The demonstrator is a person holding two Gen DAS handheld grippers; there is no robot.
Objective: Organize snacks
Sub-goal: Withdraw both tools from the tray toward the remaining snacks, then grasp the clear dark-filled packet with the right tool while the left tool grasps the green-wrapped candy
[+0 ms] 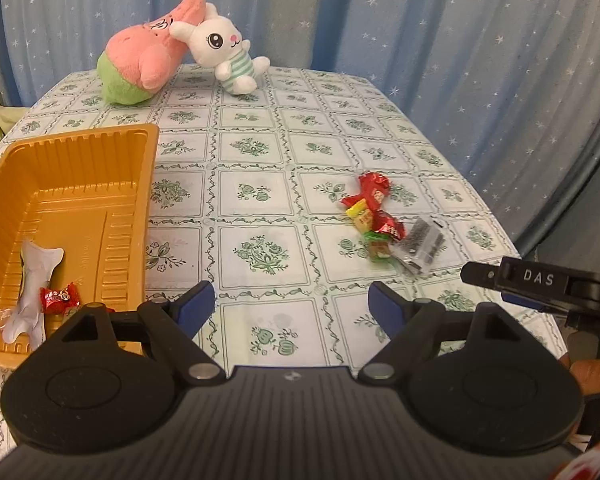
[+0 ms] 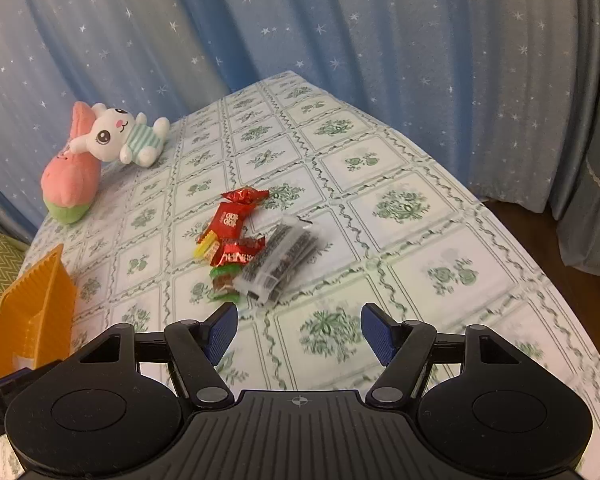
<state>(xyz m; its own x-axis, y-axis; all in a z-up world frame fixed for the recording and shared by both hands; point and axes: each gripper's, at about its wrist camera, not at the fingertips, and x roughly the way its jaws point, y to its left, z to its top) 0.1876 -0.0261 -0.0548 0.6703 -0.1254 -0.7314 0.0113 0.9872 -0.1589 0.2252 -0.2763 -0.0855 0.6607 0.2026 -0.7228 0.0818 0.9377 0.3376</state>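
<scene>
An orange plastic tray (image 1: 80, 152) stands at the table's left and holds a white wrapper (image 1: 32, 292) and a red candy (image 1: 58, 299). To its right lies a small pile of snacks: two red candies (image 1: 374, 188), a yellow one (image 1: 362, 214), a green one (image 1: 378, 248) and a clear packet with dark contents (image 1: 420, 244). My left gripper (image 1: 292, 296) is open over bare tablecloth between tray and pile. My right gripper (image 2: 299, 314) is open and empty just short of the clear packet (image 2: 280, 264) and green candy (image 2: 224, 280). The tray's corner (image 2: 32, 312) shows at its left.
A pink-and-green plush (image 1: 140, 60) and a white rabbit plush (image 1: 224, 52) lie at the table's far left. A blue starred curtain (image 1: 420, 20) hangs close behind. The table's right edge drops to a wooden floor (image 2: 560, 248). A finger of the right gripper (image 1: 484, 276) reaches in beside the pile.
</scene>
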